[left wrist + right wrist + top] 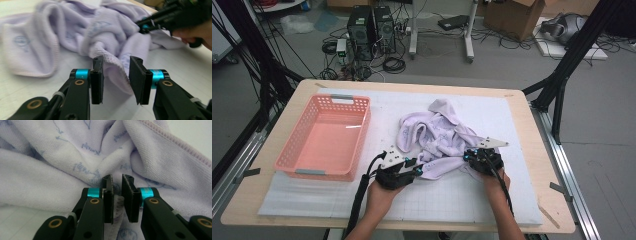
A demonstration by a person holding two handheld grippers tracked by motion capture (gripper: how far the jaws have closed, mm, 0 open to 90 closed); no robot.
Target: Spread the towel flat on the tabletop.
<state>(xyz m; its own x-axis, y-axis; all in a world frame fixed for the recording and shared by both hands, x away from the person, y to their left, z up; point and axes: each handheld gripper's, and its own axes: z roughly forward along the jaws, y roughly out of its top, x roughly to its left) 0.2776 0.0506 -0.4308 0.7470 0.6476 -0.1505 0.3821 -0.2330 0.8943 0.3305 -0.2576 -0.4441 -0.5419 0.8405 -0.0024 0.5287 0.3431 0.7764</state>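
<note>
Two grippers meet at a crumpled lavender towel (439,137) near the middle of the white mat (492,200) in the high view, with a pink basket (324,137) at the left. Our left gripper (416,170) and right gripper (468,159) sit at the towel's near edge.

From the left gripper view, our jaws stand apart with a fold of towel (113,72) between them, seemingly unpinched.

From the right gripper view, our jaws are nearly closed, with a thin fold of towel (117,207) caught between them.
</note>
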